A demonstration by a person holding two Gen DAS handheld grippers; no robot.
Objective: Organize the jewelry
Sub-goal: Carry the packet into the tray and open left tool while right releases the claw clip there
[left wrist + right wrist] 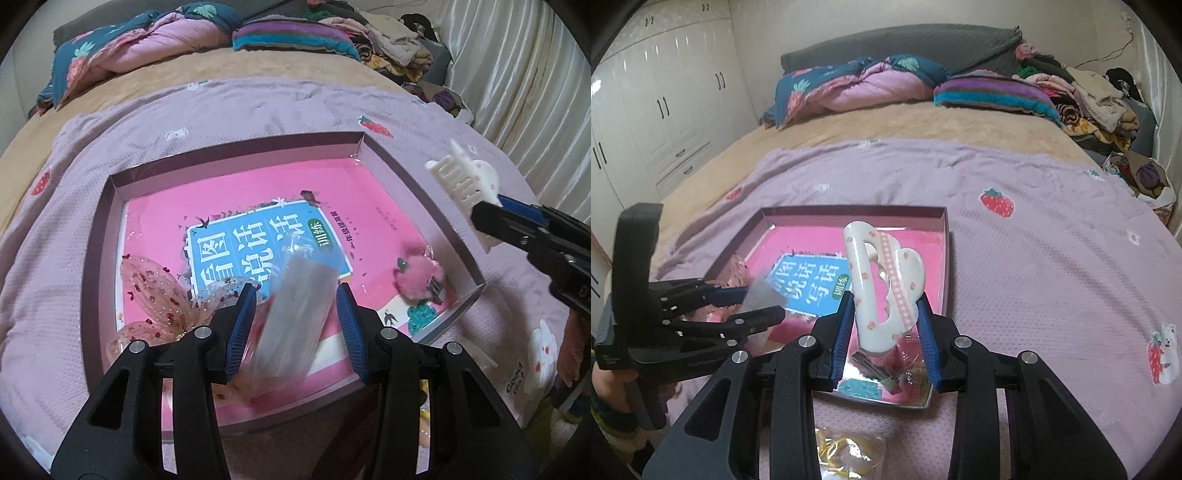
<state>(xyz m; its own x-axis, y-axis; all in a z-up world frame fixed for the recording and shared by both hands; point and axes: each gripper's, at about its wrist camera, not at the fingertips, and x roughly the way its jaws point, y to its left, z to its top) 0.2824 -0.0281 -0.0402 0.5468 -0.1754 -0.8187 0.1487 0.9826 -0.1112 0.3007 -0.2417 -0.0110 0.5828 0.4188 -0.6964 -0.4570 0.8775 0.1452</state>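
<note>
Blue-padded fingers of the left gripper (pixel 297 314) pinch a clear plastic packet (pixel 295 306) with a grey insert, blurred and tilted over the near part of a shallow cardboard tray (pixel 236 147). In the right wrist view the same packet (pixel 762 295) pokes out between the fingers of the left gripper (pixel 764 301), with a hand (pixel 607 387) on the handle at the picture's left edge.

The right gripper (pixel 886 321) has its fingers closed on a white cloud-shaped hair claw (pixel 882 291) dotted with small pink fruit and crossed by a pink checked band; the claw stands upright over the tray's (pixel 857 212) right near corner. From the left wrist camera the claw (pixel 465 177) and right gripper (pixel 491 210) show at the tray's right side, above its rim.

A pink book (pixel 258 206) with a blue title panel lines the tray's floor. On it lie a fluffy pink hair clip (pixel 417 273) near the right wall and a translucent glittery bow (pixel 159 291) at the left, partly behind the left fingers.

The tray rests on a lilac strawberry-print blanket (pixel 1034 258) spread across a bed (pixel 849 125). A small clear bag of yellow items (pixel 849 450) lies on the blanket just short of the tray. Folded quilts (pixel 868 85) and a pile of clothes (pixel 1089 96) crowd the head of the bed; white wardrobes (pixel 665 92) stand to the left.
</note>
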